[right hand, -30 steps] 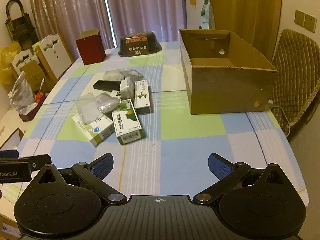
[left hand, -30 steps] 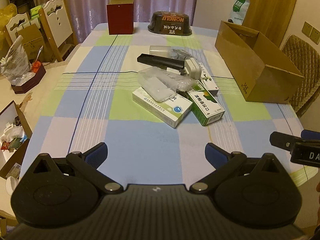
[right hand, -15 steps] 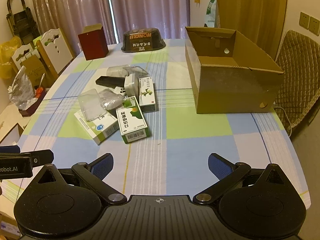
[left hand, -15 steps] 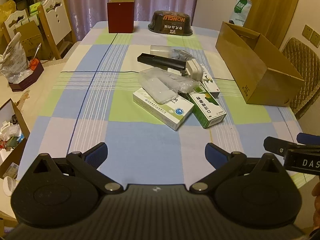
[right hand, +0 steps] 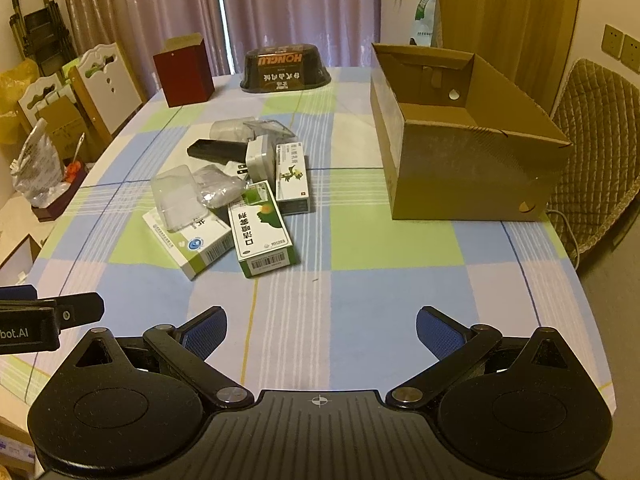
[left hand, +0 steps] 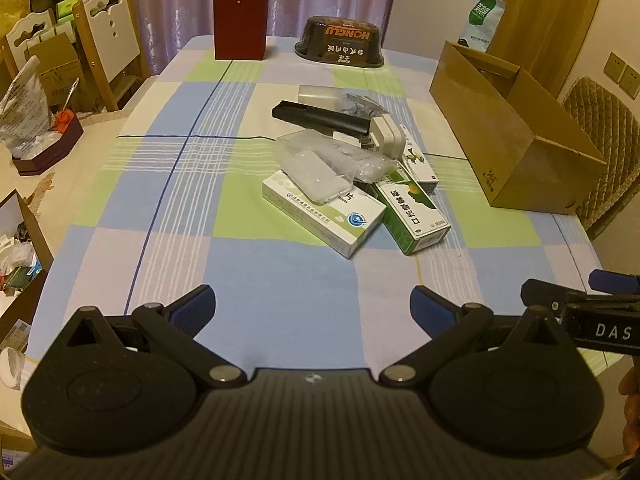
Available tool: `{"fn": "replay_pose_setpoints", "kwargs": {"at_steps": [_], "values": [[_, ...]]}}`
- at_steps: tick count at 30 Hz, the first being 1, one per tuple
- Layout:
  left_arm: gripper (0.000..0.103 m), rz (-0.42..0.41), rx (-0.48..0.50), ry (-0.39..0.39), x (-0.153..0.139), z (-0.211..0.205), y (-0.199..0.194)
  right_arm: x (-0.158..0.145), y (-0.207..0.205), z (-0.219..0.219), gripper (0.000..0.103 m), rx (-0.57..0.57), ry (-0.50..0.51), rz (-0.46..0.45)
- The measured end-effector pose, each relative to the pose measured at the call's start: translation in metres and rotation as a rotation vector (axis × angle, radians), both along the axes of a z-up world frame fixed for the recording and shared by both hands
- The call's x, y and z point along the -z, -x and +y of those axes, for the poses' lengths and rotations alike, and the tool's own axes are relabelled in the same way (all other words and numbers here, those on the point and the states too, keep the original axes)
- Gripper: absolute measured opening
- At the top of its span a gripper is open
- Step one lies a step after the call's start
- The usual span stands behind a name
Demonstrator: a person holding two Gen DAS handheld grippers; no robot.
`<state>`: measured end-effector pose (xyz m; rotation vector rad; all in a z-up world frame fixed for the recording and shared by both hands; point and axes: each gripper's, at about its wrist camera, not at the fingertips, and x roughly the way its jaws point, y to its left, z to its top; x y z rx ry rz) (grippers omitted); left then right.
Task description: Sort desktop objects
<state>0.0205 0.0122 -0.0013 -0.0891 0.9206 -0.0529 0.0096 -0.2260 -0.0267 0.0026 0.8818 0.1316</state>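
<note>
A heap of small items lies mid-table: a white medicine box (left hand: 324, 212) (right hand: 188, 240) with a clear plastic case (left hand: 316, 174) (right hand: 178, 198) on it, a green medicine box (left hand: 412, 212) (right hand: 262, 230), a third white box (right hand: 292, 178), a white charger (left hand: 386, 140) (right hand: 260, 156), a black remote (left hand: 320, 118) (right hand: 216, 150) and clear bags (right hand: 218, 188). An open cardboard box (left hand: 512, 136) (right hand: 460, 148) stands to the right. My left gripper (left hand: 312, 306) and right gripper (right hand: 320, 328) hover open and empty over the near table edge, short of the heap.
A dark red box (left hand: 240, 24) (right hand: 184, 72) and a black oval container (left hand: 340, 42) (right hand: 284, 68) stand at the far end of the checked tablecloth (right hand: 360, 240). White chairs (left hand: 104, 32) and clutter stand left, a quilted chair (right hand: 592, 152) right.
Both grippers have edged slightly forward toward the heap, staying open. Nothing on the table has moved.
</note>
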Motion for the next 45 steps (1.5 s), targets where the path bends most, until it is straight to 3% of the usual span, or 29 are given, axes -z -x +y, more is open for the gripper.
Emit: {"fn": "replay_pose_setpoints", "kwargs": {"at_steps": [18, 22, 29, 32, 38, 45], "values": [[0.102, 0.013, -0.012, 0.004, 0.001, -0.003, 0.0, 0.002, -0.002, -0.004, 0.103, -0.005, -0.008, 0.012], [0.102, 0.005, -0.022, 0.0, 0.001, -0.002, 0.002, 0.0, -0.002, -0.006, 0.103, -0.045, -0.013, -0.005], [0.102, -0.004, -0.064, -0.03, -0.002, 0.006, 0.006, -0.006, 0.001, -0.01, 0.103, -0.189, -0.01, -0.139], [0.102, -0.022, -0.066, -0.058, -0.004, 0.009, 0.009, -0.006, -0.002, -0.01, 0.103, -0.257, -0.011, -0.151], [0.102, -0.061, -0.013, -0.119, -0.008, 0.01, 0.007, 0.0, -0.014, -0.007, 0.103, -0.349, -0.059, -0.128], [0.102, -0.105, 0.198, -0.18, 0.003, 0.014, -0.035, 0.007, -0.031, 0.006, 0.103, -0.4, -0.038, -0.13]]}}
